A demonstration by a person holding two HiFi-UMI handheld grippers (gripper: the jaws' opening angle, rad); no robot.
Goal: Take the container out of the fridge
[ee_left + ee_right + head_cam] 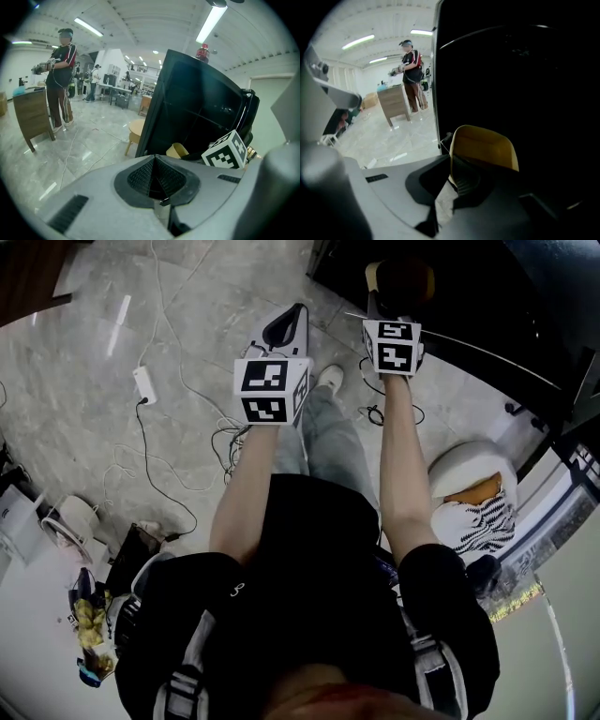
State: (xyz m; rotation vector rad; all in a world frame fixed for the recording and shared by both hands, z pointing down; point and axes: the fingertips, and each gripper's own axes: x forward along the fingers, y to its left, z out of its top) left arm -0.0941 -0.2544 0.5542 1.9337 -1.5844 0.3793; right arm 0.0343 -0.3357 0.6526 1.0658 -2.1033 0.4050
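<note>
One grasp: right tool (457, 177) clamped on yellow container (485, 145) rim at fridge (525, 70); left tool (154, 177) together, empty. Withdraw level.

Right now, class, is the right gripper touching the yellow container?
Touching. The right gripper view shows the right gripper clamping the yellow container by its wall.

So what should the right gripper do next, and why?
Probably draw the right gripper straight back toward the person, out of the fridge. Its jaws look closed on the wall of the yellow container, which has the dark fridge interior around it. The left gripper is shut and empty, so it need not help.
</note>
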